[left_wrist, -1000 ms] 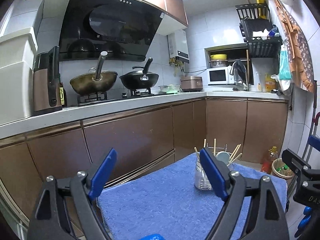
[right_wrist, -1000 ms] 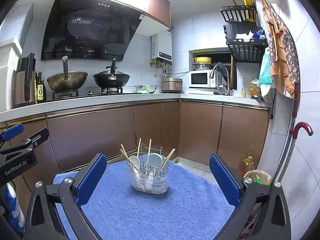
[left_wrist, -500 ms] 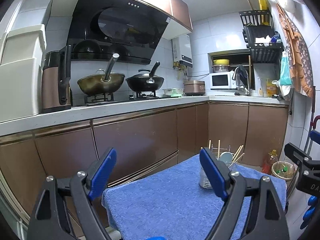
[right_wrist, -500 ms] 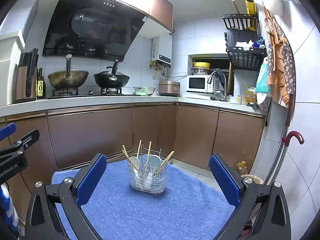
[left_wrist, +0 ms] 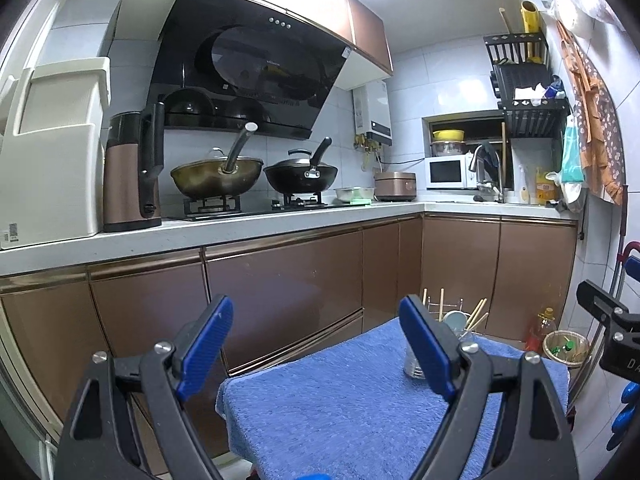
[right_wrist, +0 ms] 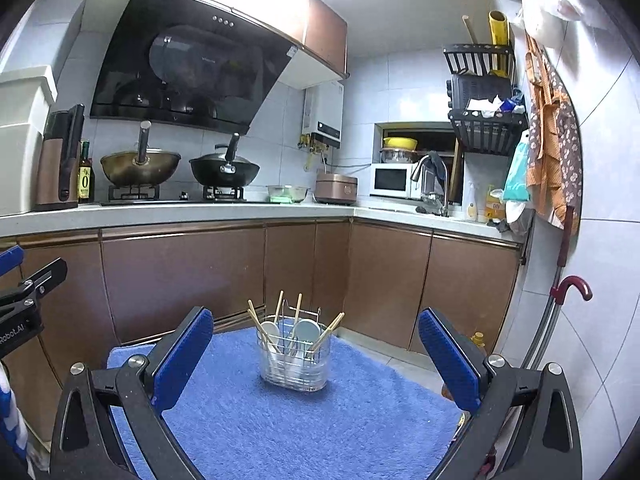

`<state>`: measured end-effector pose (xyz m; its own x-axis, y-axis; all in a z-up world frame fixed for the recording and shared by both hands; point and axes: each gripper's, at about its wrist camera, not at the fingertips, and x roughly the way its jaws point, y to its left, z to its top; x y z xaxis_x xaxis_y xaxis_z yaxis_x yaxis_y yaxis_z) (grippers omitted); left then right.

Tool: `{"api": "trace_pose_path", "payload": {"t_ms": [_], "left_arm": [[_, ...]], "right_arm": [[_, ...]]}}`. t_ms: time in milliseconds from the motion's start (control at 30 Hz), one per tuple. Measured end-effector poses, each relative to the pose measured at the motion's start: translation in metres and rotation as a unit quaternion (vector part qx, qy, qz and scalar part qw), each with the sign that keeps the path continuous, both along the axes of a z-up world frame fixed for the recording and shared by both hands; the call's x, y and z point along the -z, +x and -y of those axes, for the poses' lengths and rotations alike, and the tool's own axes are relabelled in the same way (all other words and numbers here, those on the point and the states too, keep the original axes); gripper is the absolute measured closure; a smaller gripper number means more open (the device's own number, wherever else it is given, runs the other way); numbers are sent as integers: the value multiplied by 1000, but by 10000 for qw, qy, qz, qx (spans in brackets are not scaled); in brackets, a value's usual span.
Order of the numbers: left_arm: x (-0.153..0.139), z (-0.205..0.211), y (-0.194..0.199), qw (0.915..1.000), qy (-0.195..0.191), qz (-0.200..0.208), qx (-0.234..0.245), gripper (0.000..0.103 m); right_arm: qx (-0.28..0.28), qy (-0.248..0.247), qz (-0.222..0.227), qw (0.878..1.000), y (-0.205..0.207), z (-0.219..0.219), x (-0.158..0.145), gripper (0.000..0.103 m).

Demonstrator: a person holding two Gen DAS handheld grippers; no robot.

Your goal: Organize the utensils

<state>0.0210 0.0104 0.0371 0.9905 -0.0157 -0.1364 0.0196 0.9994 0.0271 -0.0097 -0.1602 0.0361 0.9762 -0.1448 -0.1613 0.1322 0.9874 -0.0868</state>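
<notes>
**Utensil caddy loaded; both grippers empty**

Landmark = caddy [right_wrist: 295, 354], clear w/ wire frame, upright on blue towel [right_wrist: 304, 432]; L gripper [left_wrist: 316, 344] fingers spread wide, grasping nothing, caddy partly behind its R finger; R gripper [right_wrist: 316, 354] also spread, empty, caddy centred beyond it, well apart.
Risks: caddy looks light, so off-centre nudge could tip it; chopsticks [right_wrist: 330, 330] lean outward, finger may snag them.
Contents: chopsticks, two pale spoons [right_wrist: 306, 330]; nothing loose on towel.
</notes>
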Motion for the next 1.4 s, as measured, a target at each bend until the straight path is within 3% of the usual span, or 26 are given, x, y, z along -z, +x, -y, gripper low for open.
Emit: {"api": "trace_pose_path", "payload": {"t_ms": [567, 1400], "left_arm": [[-13, -8, -36, 9998, 85, 173, 10, 18], [-16, -4, -29, 9998, 114, 175, 73, 18]], "right_arm": [[107, -22, 137, 9998, -25, -3, -12, 0], [360, 115, -37, 9993, -12, 17, -2, 0]]}}
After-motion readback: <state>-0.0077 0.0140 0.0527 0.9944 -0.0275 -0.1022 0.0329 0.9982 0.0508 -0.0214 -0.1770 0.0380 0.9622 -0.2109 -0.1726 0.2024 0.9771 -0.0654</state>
